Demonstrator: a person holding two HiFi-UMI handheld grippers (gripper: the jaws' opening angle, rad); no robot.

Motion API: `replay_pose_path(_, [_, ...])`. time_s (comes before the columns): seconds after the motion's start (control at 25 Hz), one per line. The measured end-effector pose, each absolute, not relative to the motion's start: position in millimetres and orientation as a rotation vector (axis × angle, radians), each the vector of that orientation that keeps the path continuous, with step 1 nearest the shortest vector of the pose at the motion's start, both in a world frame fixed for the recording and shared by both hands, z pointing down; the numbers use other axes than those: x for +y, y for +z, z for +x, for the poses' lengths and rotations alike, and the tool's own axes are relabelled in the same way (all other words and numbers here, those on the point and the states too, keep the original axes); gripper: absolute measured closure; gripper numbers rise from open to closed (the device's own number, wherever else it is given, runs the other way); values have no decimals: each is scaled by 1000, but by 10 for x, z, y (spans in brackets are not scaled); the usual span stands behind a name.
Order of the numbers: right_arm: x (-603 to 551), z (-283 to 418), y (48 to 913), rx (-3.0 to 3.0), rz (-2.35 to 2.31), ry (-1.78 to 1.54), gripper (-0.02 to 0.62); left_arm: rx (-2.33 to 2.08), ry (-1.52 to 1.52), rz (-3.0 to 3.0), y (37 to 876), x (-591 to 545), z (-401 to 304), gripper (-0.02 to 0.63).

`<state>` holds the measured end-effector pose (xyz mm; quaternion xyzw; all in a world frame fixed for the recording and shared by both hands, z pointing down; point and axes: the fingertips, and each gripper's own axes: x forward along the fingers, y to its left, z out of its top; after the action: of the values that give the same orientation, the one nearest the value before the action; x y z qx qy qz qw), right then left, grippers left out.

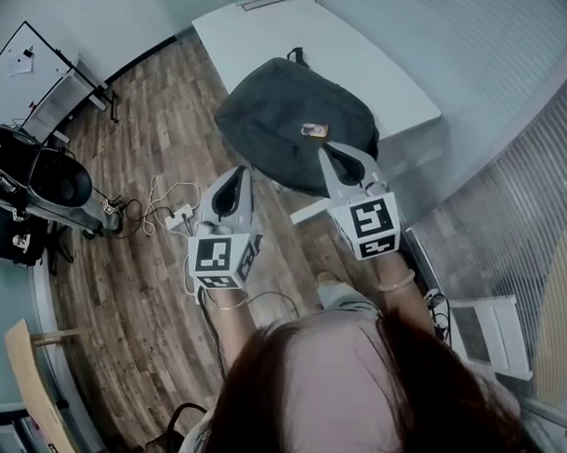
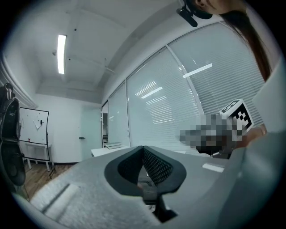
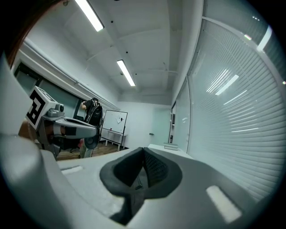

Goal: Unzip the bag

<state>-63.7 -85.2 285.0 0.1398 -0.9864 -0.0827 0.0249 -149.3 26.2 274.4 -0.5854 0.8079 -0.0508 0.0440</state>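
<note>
White desk (image 1: 370, 67), wood-plank floor (image 1: 155, 302), slatted blinds (image 1: 500, 33). Dark grey backpack (image 1: 278, 108) on the desk's near end. Left hand-held gripper (image 1: 244, 171) and right hand-held gripper (image 1: 323, 148): jaws together, empty.

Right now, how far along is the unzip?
Done: nothing visible; the bag lies on the table with no opening showing. In hand: nothing; left gripper and right gripper are both shut and empty. To do: find the zip pull, grip it, open.
</note>
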Motion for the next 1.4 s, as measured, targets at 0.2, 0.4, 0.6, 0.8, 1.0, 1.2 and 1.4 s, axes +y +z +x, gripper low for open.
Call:
replay_pose_path(0.2, [-729, -600, 2865, -3042, 437, -272, 592, 2474, -111, -1778, 2705, 409, -1449, 595])
replay_pose_path(0.4, [-680, -544, 2885, -3034, 449, -279, 592, 2478, -84, -1763, 2679, 510, -1413, 595])
replay_pose_path(0.6, [-707, -517, 2883, -3029, 470, -285, 592, 2468, -76, -1772, 2682, 503, -1388, 595])
replay_pose_path(0.8, [-709, -515, 2912, -3008, 485, -351, 592, 2471, -72, -1794, 2752, 459, -1363, 595])
replay_pose_path(1.0, [-764, -526, 2957, -3005, 483, -335, 592, 2465, -85, -1809, 2784, 368, -1372, 597])
replay_pose_path(1.2, [-850, -574, 3035, -2988, 478, -332, 592, 2467, -81, -1825, 2820, 236, -1418, 596])
replay_pose_path(1.4, [-952, -607, 3057, -2983, 483, -326, 592, 2457, -82, -1836, 2848, 95, -1449, 596])
